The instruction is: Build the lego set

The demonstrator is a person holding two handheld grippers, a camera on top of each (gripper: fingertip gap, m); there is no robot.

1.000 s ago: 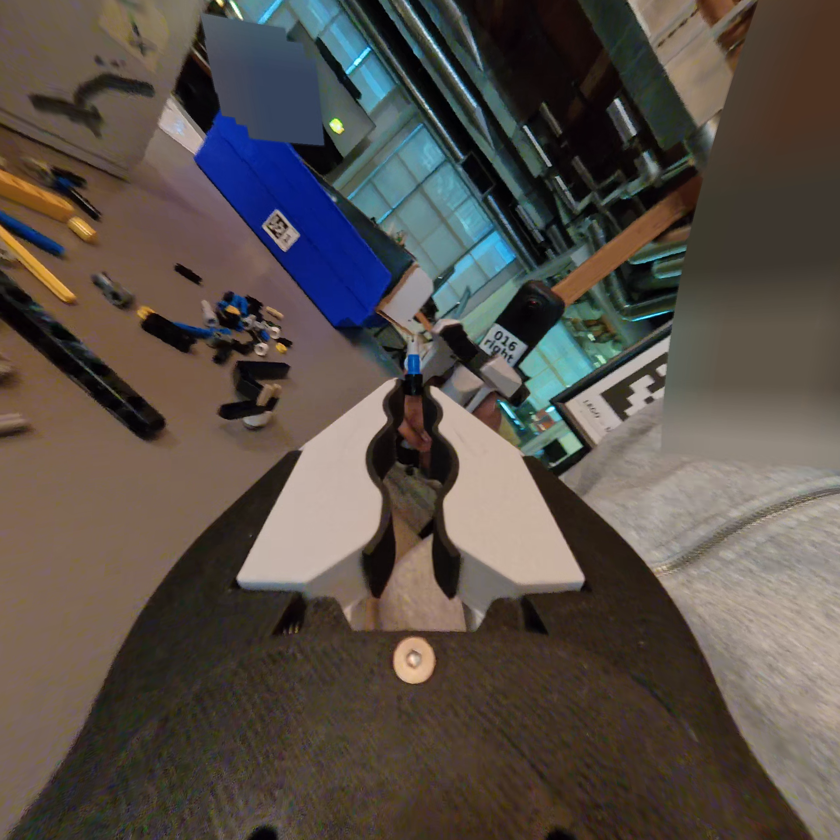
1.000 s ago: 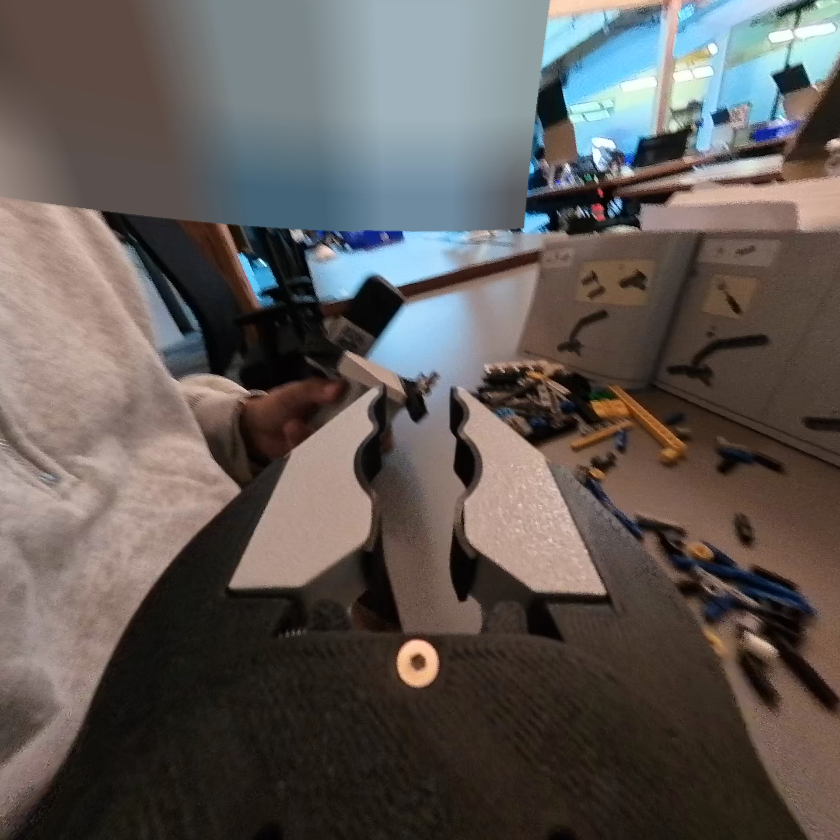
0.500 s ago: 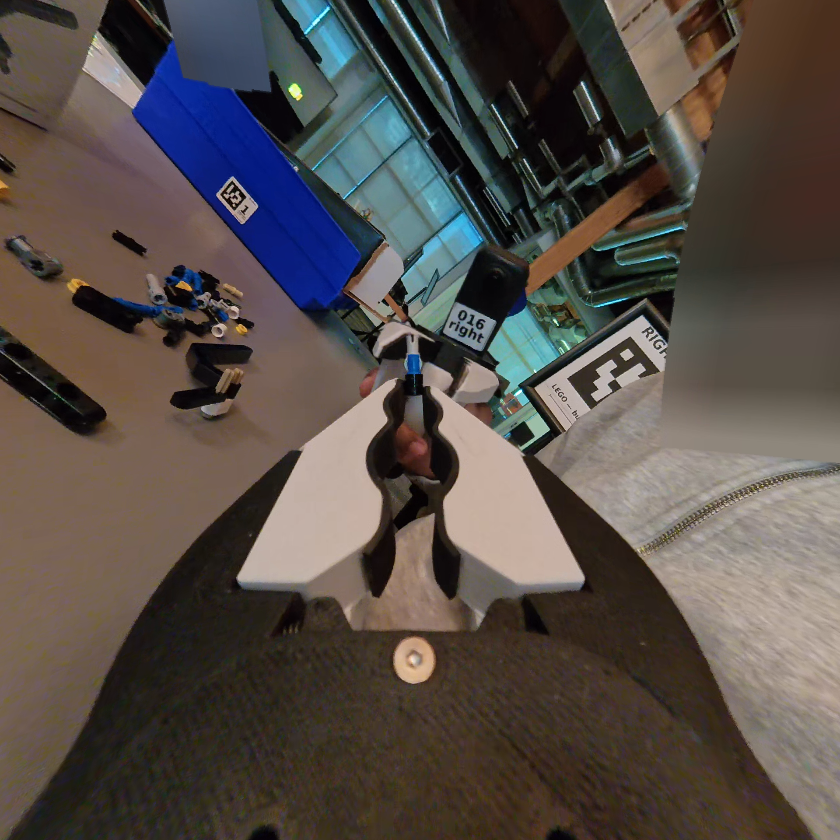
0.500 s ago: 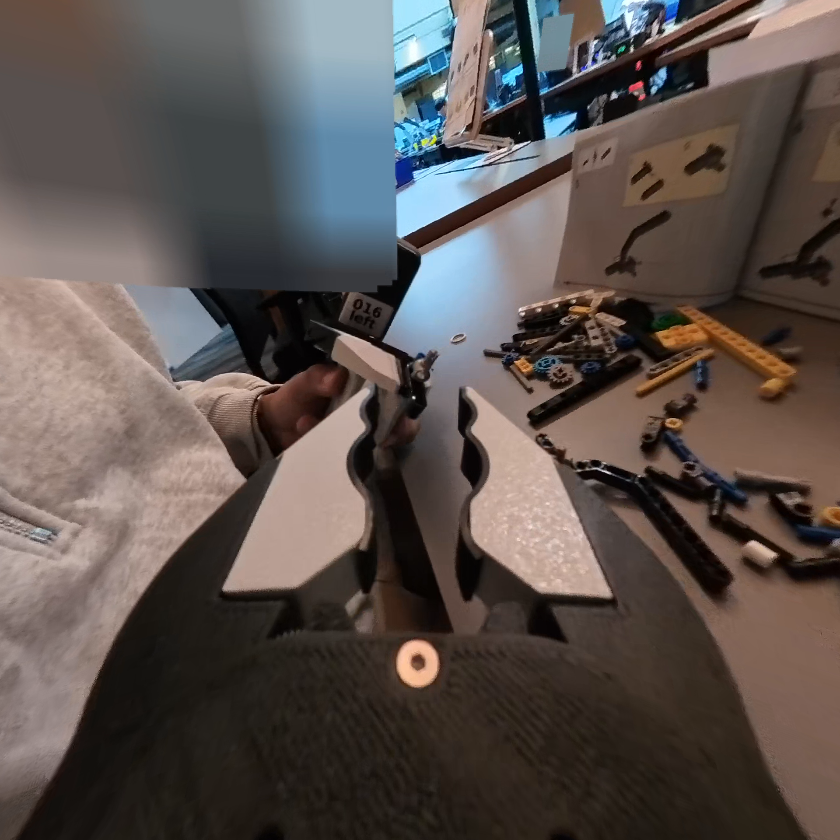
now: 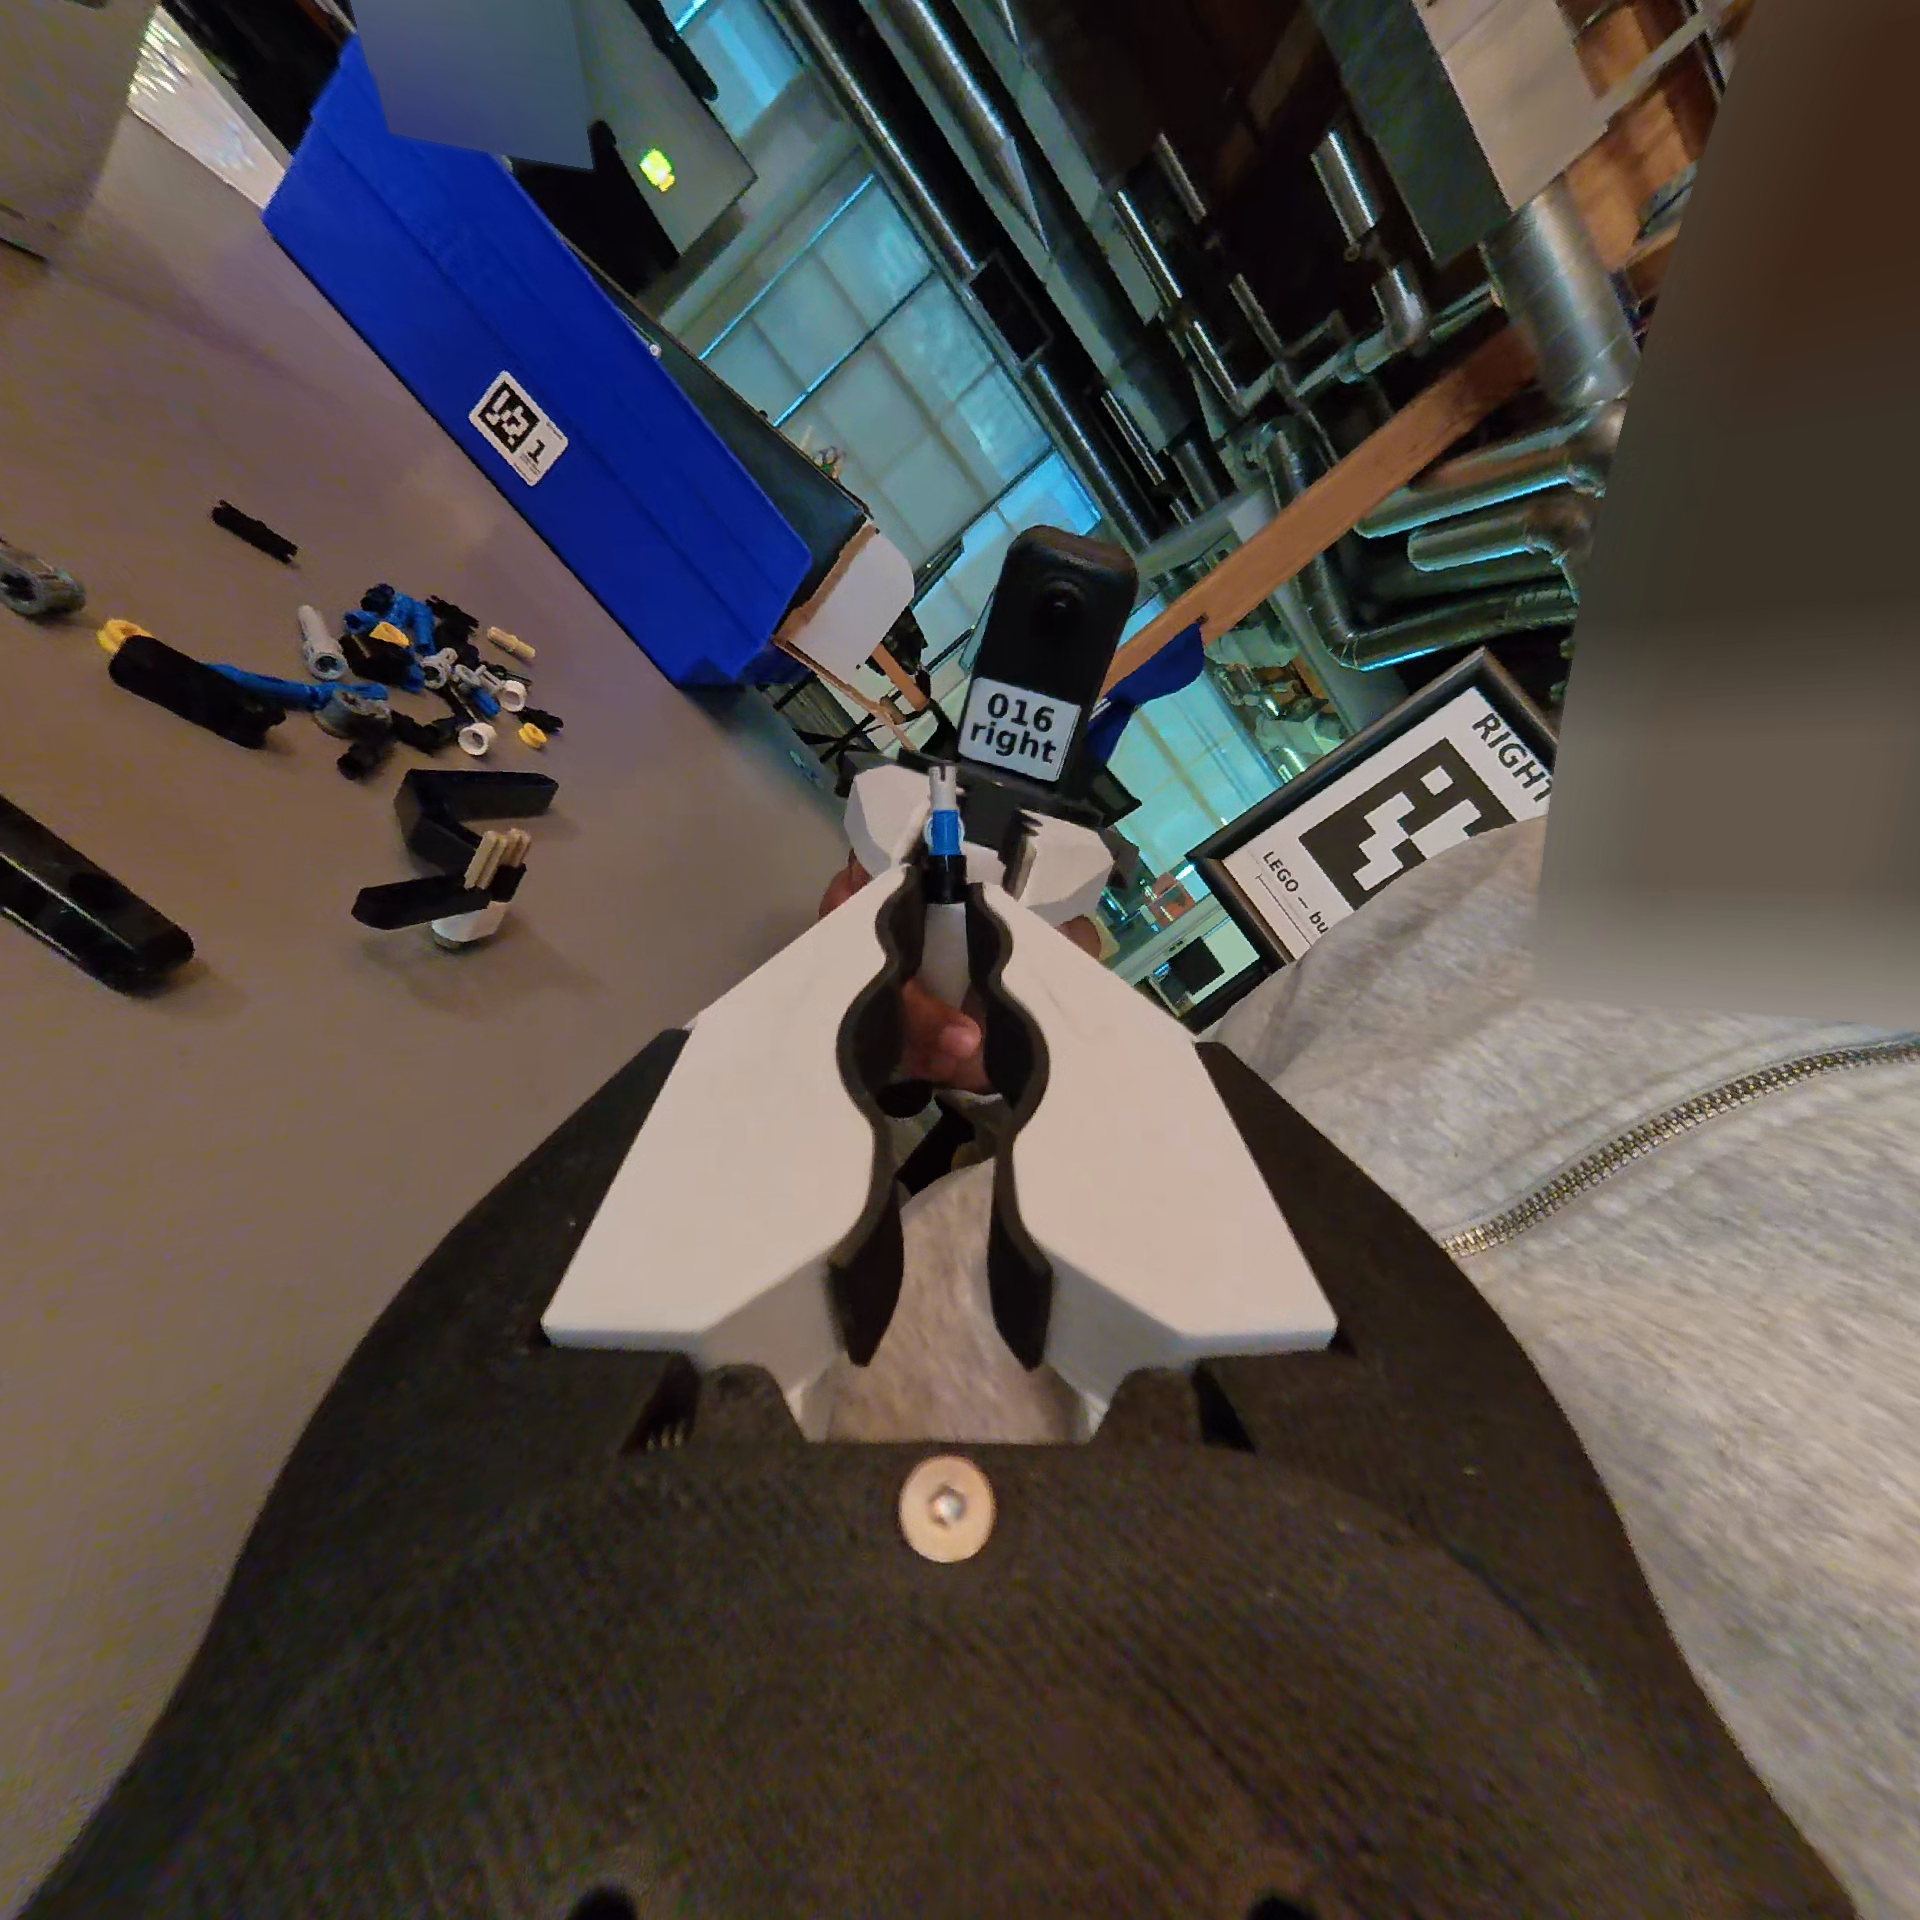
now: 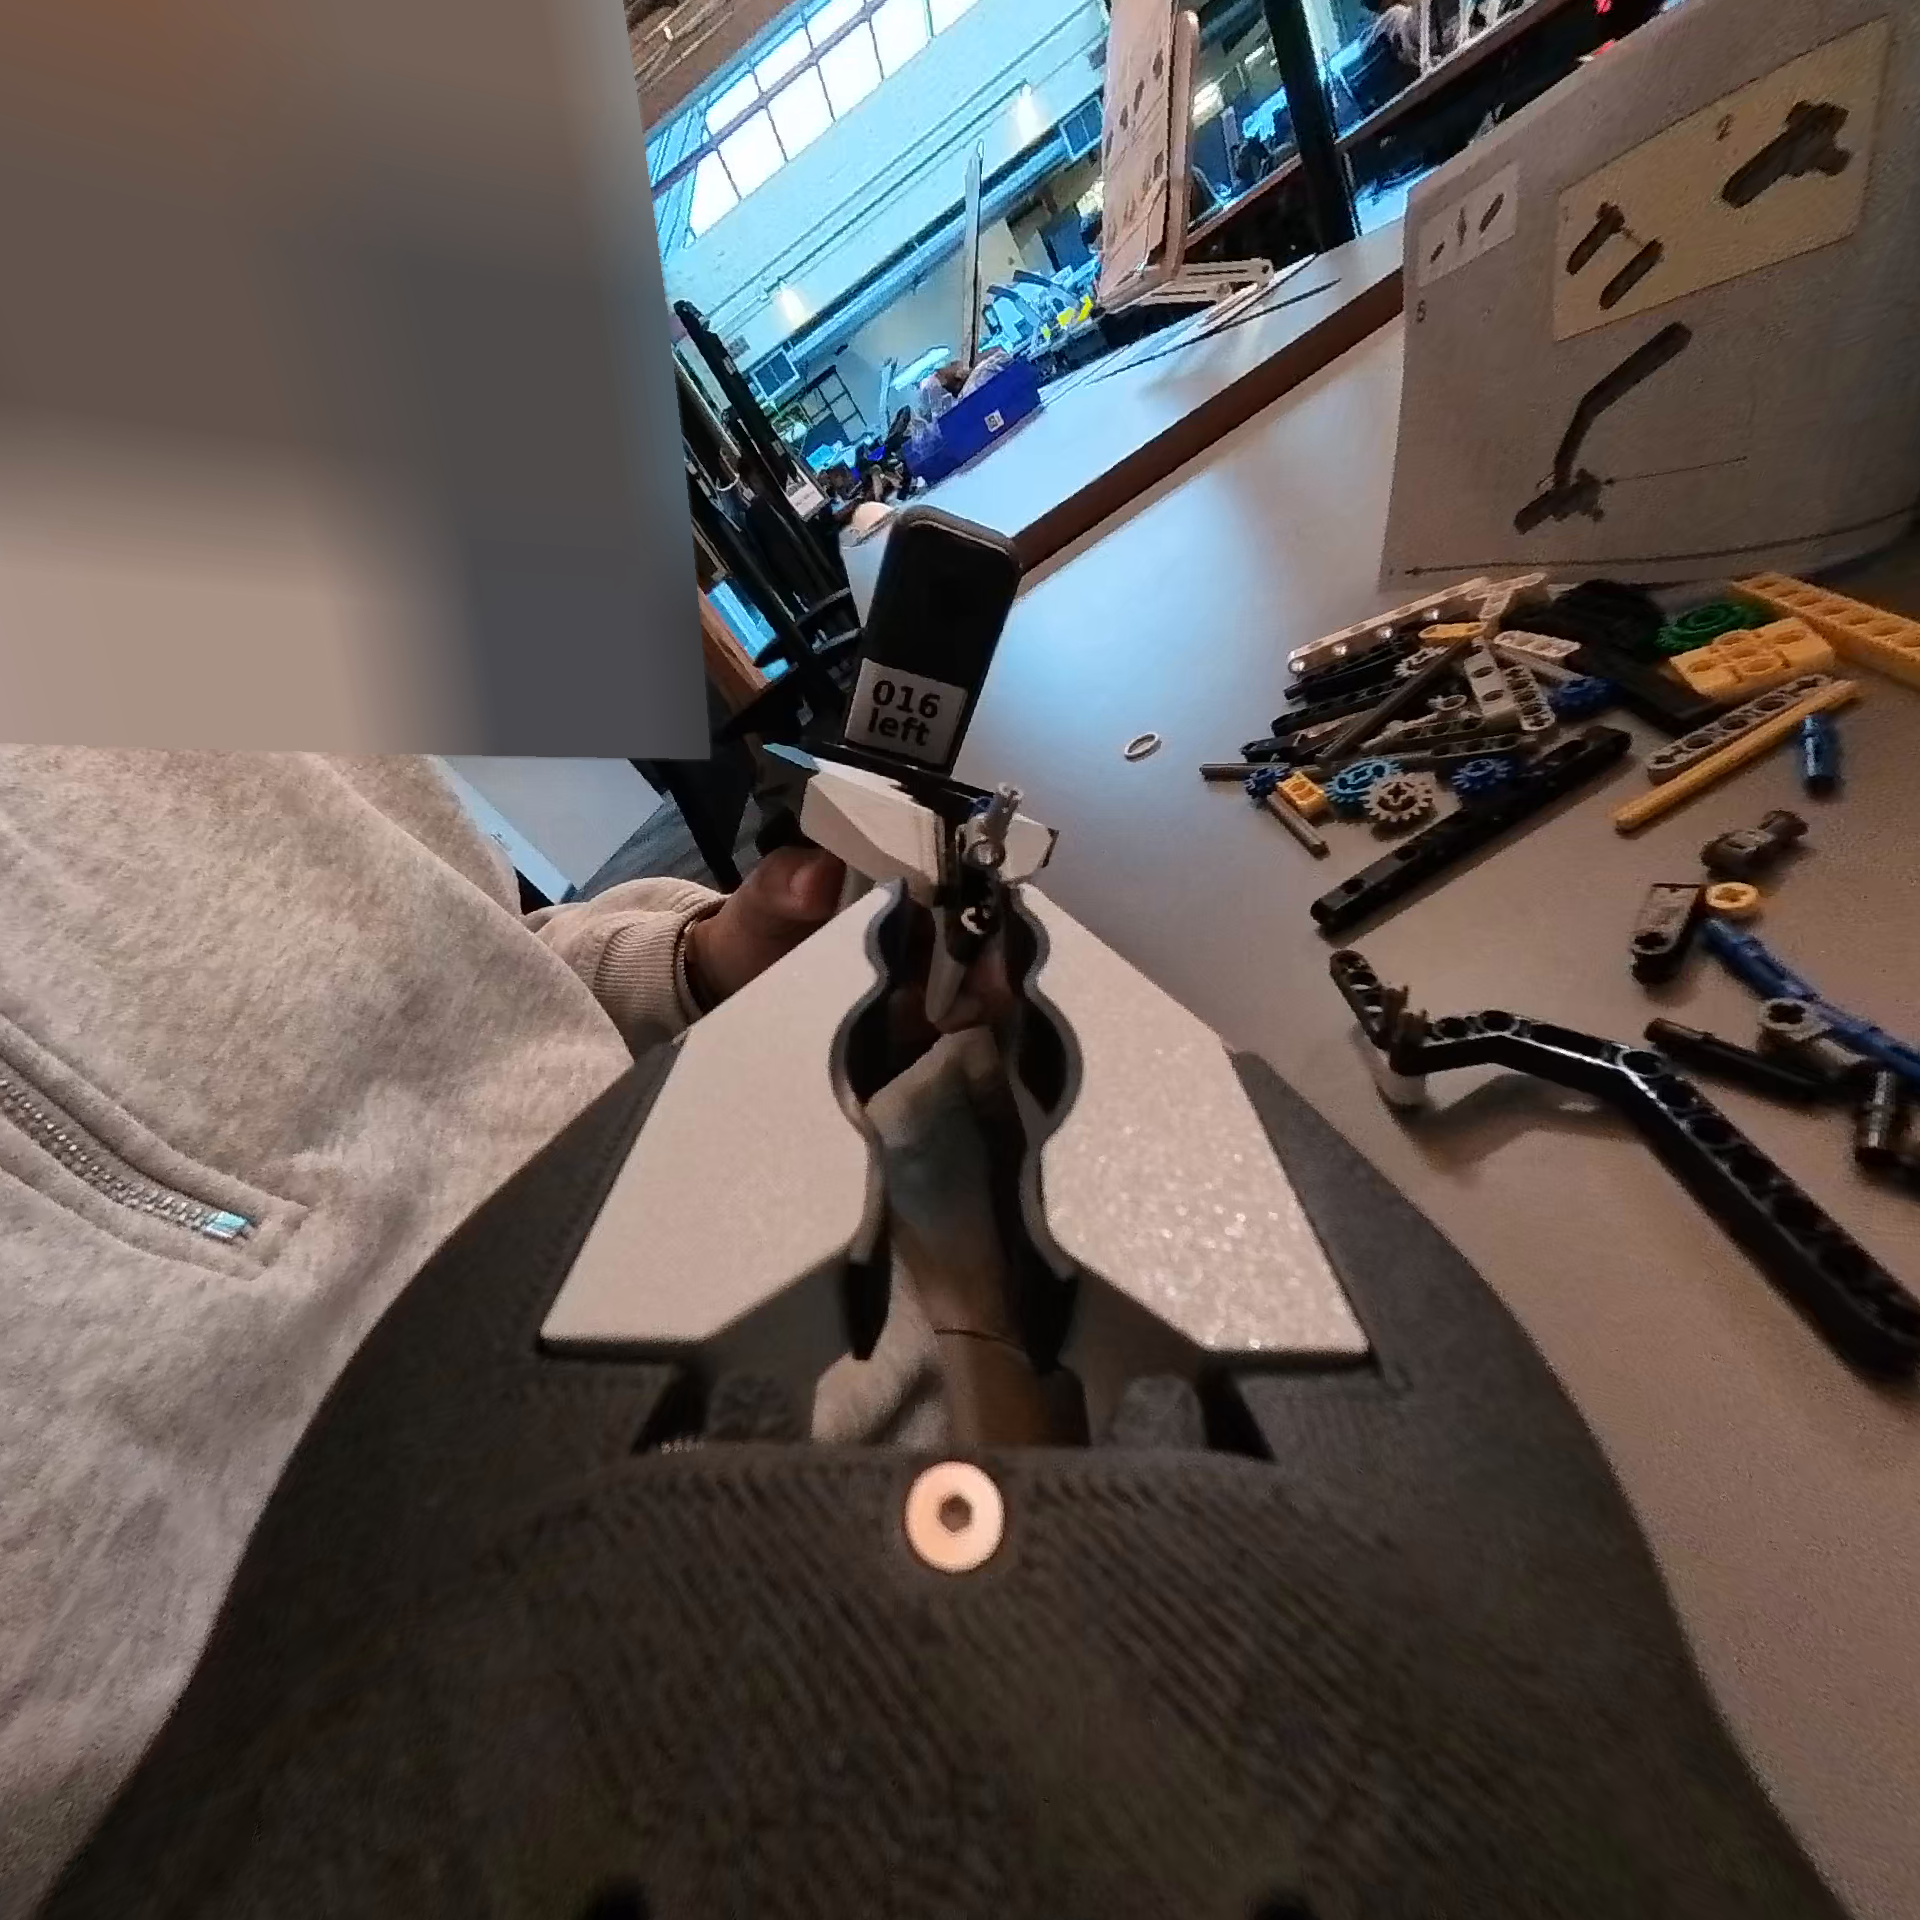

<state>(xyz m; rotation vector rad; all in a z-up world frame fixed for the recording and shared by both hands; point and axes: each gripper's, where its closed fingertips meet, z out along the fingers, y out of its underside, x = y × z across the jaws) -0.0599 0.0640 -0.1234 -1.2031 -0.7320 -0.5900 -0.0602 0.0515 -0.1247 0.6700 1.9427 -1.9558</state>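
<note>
A small lego assembly (image 5: 940,847), a white bar with a black connector and a blue and grey pin, is held up in the air in front of a person's grey sweater. My left gripper (image 5: 940,883) is shut on its white end. The assembly also shows in the right wrist view (image 6: 971,914), with a grey pin sticking up. My right gripper (image 6: 961,920) faces the left gripper tip to tip, and its jaws are closed around the same assembly. The right gripper also shows in the left wrist view (image 5: 971,831), and the left gripper in the right wrist view (image 6: 914,831).
The grey table (image 5: 312,1091) lies to my left. It bears a cluster of small loose parts (image 5: 416,675), a black beam (image 5: 83,914) and a blue bin (image 5: 540,395). The right wrist view shows a bent black beam (image 6: 1621,1081), a pile of beams and gears (image 6: 1507,686) and instruction sheets (image 6: 1662,312). Less than 4 cm separates the two grippers' tips.
The two grippers have come together tip to tip. My right gripper, open before, has closed around the assembly that my left gripper holds.
</note>
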